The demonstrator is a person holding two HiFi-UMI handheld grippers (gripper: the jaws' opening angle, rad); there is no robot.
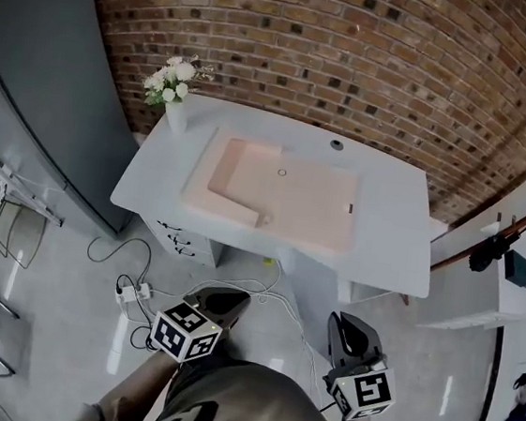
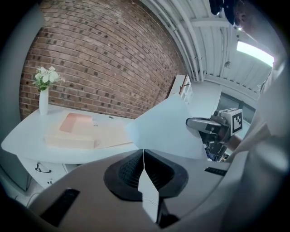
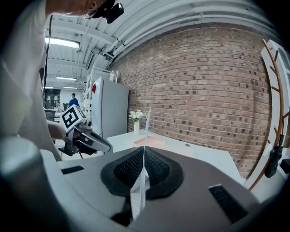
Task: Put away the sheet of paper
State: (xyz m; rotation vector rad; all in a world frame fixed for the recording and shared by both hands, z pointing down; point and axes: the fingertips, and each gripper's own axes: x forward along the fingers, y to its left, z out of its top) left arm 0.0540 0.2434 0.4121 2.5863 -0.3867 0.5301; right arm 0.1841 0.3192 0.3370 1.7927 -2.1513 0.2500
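Note:
In the left gripper view a pale sheet of paper (image 2: 165, 129) rises from between the jaws of my left gripper (image 2: 144, 154), which is shut on its lower edge. The right gripper view shows a sheet (image 3: 146, 124) edge-on, clamped in my shut right gripper (image 3: 144, 152). From the head view, my left gripper (image 1: 219, 302) and right gripper (image 1: 351, 333) hang low over the floor, short of the white desk (image 1: 394, 220); the sheet is hard to make out there. An open pink folder (image 1: 283, 198) lies flat on the desk.
A white vase of flowers (image 1: 173, 86) stands at the desk's back left corner. A grey fridge (image 1: 51, 86) is to the left, a brick wall behind. Cables and a power strip (image 1: 131, 291) lie on the floor. A white shelf (image 1: 480, 296) stands to the right.

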